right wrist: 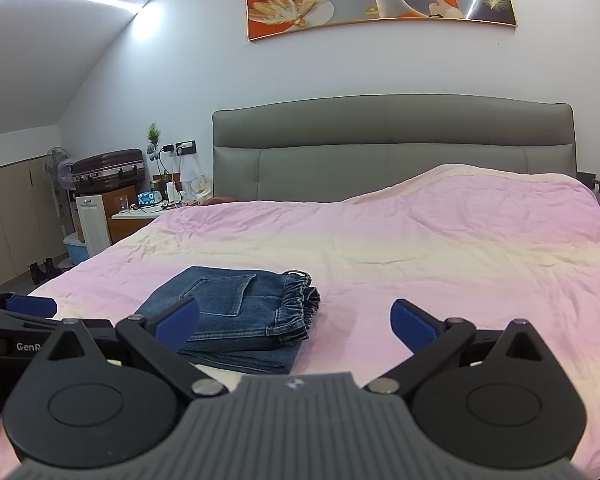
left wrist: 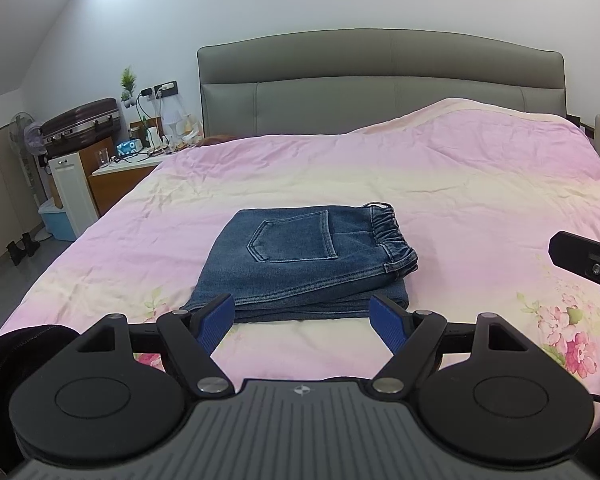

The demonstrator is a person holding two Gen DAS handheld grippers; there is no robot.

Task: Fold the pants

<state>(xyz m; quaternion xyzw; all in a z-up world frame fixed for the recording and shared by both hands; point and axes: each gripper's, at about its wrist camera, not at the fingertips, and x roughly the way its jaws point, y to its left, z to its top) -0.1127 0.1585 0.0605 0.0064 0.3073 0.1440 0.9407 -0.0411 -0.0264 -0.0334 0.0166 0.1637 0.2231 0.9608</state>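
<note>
Blue denim pants (left wrist: 300, 264) lie folded in a compact stack on the pink bedspread (left wrist: 440, 184), back pocket up, elastic waistband to the right. They also show in the right wrist view (right wrist: 236, 316). My left gripper (left wrist: 304, 320) is open and empty, held just short of the stack's near edge. My right gripper (right wrist: 296, 320) is open and empty, to the right of the stack and near its waistband end. Part of the right gripper shows at the right edge of the left wrist view (left wrist: 588, 268).
A grey padded headboard (left wrist: 380, 80) stands at the far end. A bedside table (left wrist: 124, 168) with cables and small items, a suitcase (left wrist: 80, 124), a fan (left wrist: 24, 136) and a blue bin (left wrist: 58, 224) stand left of the bed. A dark cloth (left wrist: 20, 344) lies at the near left.
</note>
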